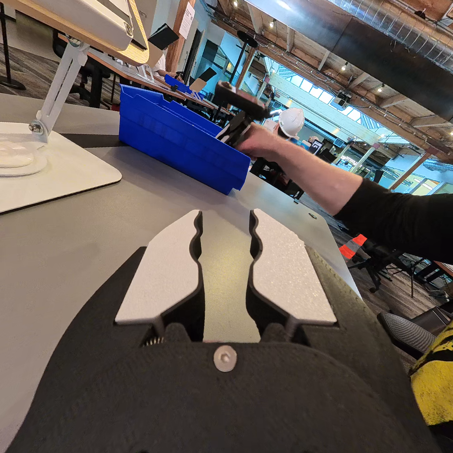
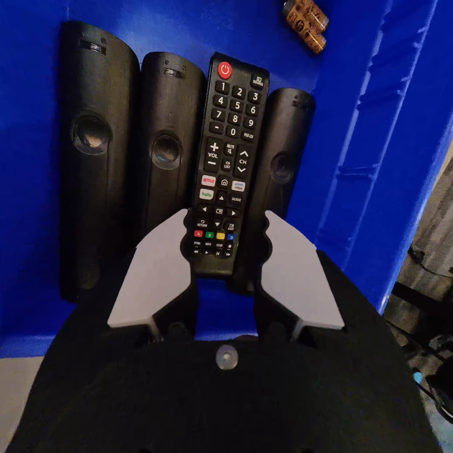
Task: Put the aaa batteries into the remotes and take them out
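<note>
A: Where is my right gripper [image 2: 226, 235]?

B: Inside the blue bin [image 2: 367, 171], its fingers astride the face-up remote [image 2: 231, 157]; contact is uncertain. Batteries [image 2: 306, 24] lie far ahead, to the right.

A: And the left gripper [image 1: 225, 235]?

B: Spread, empty, over the tabletop [image 1: 73, 245]. I should clamp the remote's sides squarely, clear of its neighbours.

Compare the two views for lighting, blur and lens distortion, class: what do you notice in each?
Left wrist view: bright daylight, sharp gripper, wide-angle bending of the grey table edge and ceiling; soft shadow under the blue bin. Right wrist view: dimmer inside the bin, face-up remote fairly sharp, batteries and picture edges blurred.
</note>
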Demonstrator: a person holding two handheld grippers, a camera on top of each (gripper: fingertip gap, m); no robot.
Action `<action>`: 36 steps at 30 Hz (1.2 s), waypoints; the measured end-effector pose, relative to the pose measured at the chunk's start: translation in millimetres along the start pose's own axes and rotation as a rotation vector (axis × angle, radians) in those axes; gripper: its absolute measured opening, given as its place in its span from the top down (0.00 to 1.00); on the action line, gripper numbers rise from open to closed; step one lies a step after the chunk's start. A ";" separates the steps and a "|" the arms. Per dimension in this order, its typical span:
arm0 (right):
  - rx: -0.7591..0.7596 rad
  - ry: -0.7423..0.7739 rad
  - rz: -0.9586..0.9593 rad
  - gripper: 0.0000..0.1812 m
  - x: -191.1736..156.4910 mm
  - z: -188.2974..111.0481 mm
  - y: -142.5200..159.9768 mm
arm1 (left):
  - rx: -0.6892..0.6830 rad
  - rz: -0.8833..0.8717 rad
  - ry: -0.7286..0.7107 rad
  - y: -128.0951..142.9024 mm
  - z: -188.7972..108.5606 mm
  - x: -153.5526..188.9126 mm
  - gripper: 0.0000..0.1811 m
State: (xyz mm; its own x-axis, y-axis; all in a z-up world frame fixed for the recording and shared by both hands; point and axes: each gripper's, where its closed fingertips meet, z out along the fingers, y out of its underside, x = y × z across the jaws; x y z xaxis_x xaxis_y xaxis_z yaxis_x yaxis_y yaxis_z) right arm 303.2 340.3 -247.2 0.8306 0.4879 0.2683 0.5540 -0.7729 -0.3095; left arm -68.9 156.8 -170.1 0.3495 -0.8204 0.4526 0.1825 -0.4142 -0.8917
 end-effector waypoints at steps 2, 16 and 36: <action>-0.010 0.019 -0.018 0.76 -3.3 7.7 0.2 | 0.000 -0.001 0.000 0.1 -0.1 -0.1 0.80; 0.024 0.283 -0.171 0.87 6.0 0.7 -10.5 | -0.003 0.004 0.001 0.7 0.1 0.6 0.80; 0.106 0.084 -0.232 1.00 -45.5 -15.0 -21.8 | -0.004 0.006 0.002 1.1 0.4 1.0 0.79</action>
State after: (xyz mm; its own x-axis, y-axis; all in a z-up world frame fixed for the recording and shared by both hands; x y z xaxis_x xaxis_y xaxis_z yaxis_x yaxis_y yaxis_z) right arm 252.5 328.8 -239.0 0.6759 0.6080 0.4166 0.7352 -0.5957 -0.3234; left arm -67.9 155.7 -170.6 0.3491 -0.8237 0.4468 0.1763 -0.4105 -0.8946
